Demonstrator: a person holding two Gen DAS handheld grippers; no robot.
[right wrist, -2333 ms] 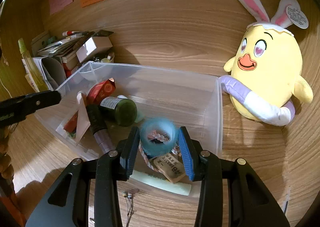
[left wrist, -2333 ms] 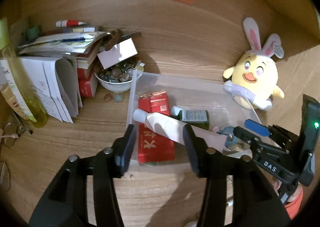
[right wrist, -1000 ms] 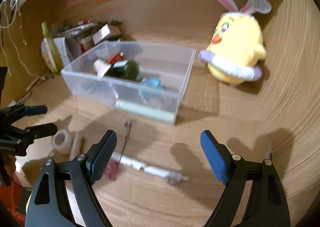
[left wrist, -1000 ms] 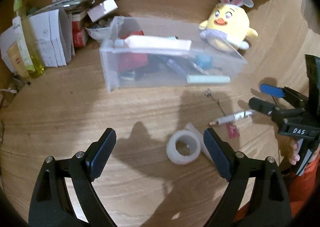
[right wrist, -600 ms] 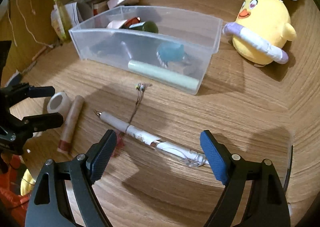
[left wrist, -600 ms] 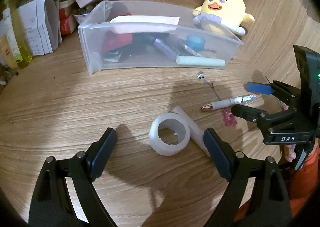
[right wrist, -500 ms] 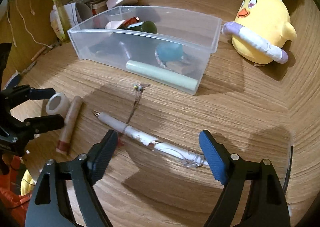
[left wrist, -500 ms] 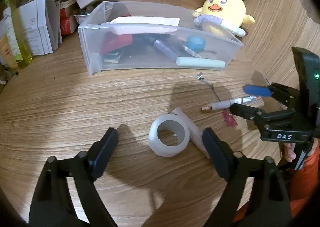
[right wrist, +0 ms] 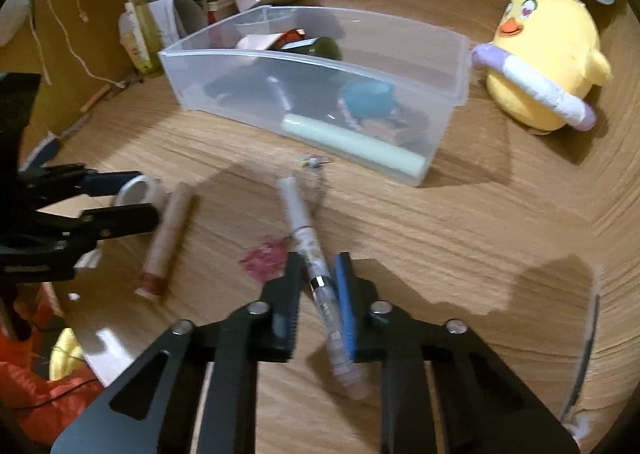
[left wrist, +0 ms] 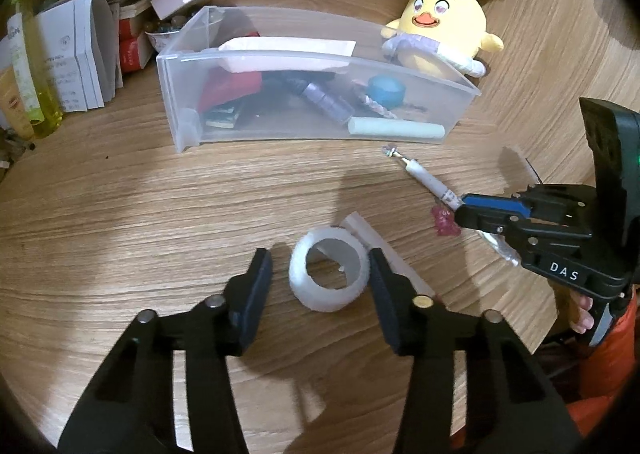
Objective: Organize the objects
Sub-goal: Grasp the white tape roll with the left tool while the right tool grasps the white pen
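A white roll of tape (left wrist: 329,273) lies on the wooden table between the fingers of my left gripper (left wrist: 320,272); the jaws stand around it, the right pad at its side, the left pad a gap away. My right gripper (right wrist: 318,278) has closed in on a white pen (right wrist: 310,254) with a pink charm (right wrist: 262,254); its pads are at the pen's sides. The pen also shows in the left wrist view (left wrist: 430,184). A beige tube (right wrist: 168,236) lies beside the tape. A clear plastic bin (left wrist: 280,130) with several items stands behind.
A yellow plush chick with bunny ears (left wrist: 444,34) sits right of the bin. Papers, boxes and a yellow bottle (left wrist: 30,94) crowd the far left. A small bead charm (left wrist: 390,152) lies in front of the bin. A thin dark cord (right wrist: 586,342) lies at the right.
Both grippers have narrowed from wide open. The left has dropped around the tape roll; the right has moved onto the pen, which has turned to point away.
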